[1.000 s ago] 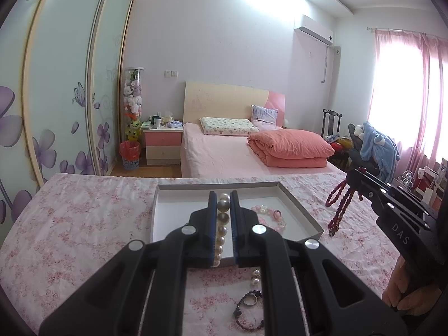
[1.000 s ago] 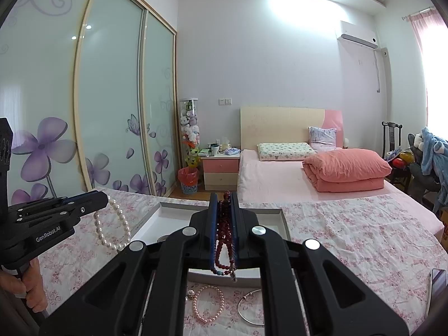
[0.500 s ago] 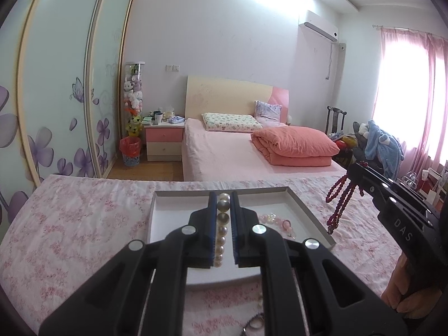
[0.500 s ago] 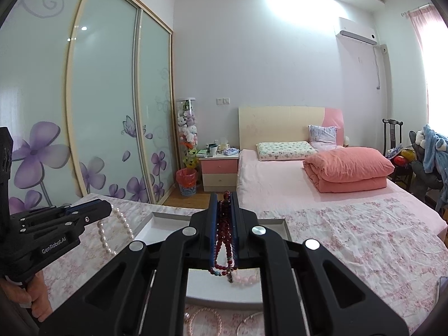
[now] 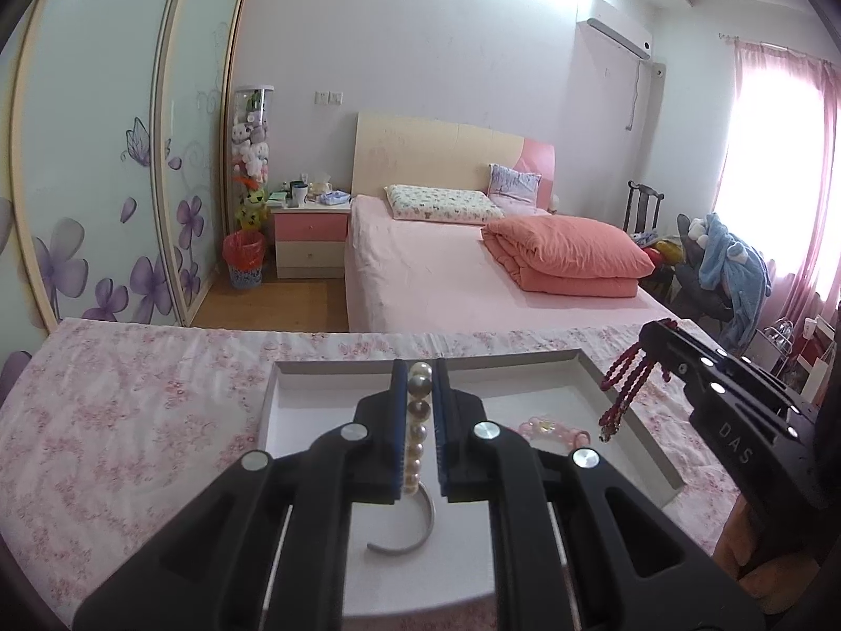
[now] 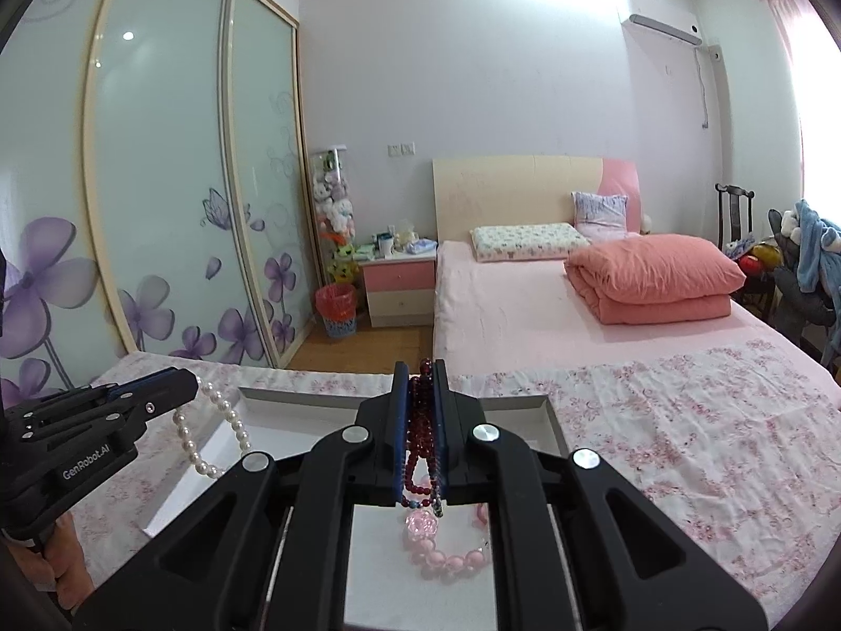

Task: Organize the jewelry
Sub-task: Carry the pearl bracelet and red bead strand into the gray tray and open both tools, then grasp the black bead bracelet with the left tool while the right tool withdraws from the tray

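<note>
Gripper (image 6: 189,386) marked "GenRobot.AI" clamps pearls (image 6: 231,420); "DAS" gripper (image 5: 652,339) clamps red beads (image 5: 625,384).

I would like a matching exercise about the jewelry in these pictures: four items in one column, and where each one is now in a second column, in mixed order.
Column 1
1. pearl strand
2. dark red bead strand
3. pink bead bracelet
4. silver bangle

Column 2
A. lying in the white tray, below the right gripper
B. clamped in the left gripper
C. lying in the tray, below the left gripper
D. clamped in the right gripper

Pairs: 1-B, 2-D, 3-A, 4-C
</note>
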Demonstrator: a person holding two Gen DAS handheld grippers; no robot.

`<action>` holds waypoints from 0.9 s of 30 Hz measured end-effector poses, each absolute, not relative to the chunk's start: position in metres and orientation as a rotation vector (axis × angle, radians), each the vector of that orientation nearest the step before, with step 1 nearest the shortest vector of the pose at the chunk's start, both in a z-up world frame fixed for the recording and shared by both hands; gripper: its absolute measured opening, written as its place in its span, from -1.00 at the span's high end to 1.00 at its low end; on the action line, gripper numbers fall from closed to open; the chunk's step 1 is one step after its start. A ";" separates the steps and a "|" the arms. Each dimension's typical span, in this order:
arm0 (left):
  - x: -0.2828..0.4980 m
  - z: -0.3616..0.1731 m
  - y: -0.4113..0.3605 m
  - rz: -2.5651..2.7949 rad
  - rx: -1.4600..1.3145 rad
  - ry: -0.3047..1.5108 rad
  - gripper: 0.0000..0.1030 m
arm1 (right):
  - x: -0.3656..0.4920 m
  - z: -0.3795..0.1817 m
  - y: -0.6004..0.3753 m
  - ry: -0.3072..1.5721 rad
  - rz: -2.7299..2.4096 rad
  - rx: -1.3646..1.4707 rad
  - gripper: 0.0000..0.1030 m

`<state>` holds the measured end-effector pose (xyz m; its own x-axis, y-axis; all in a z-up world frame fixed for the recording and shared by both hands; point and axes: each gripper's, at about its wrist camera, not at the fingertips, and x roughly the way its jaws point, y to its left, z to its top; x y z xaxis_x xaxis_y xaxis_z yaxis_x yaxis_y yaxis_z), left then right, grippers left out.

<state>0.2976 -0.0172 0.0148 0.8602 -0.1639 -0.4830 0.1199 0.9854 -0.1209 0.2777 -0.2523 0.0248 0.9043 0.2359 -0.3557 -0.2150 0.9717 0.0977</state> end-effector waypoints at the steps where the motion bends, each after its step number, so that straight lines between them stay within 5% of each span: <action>1: 0.302 0.012 -0.018 -0.149 -0.087 0.518 0.80 | 0.281 0.023 -0.252 0.382 0.231 0.058 0.82; 27: 0.279 -0.002 0.011 -0.093 -0.115 0.579 0.61 | 0.261 0.018 -0.265 0.457 0.225 0.074 0.67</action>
<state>0.2787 0.0112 -0.0017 0.8332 -0.1197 -0.5399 0.0550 0.9894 -0.1344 0.2608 -0.2651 0.0183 0.8731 0.2319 -0.4289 -0.1987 0.9725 0.1212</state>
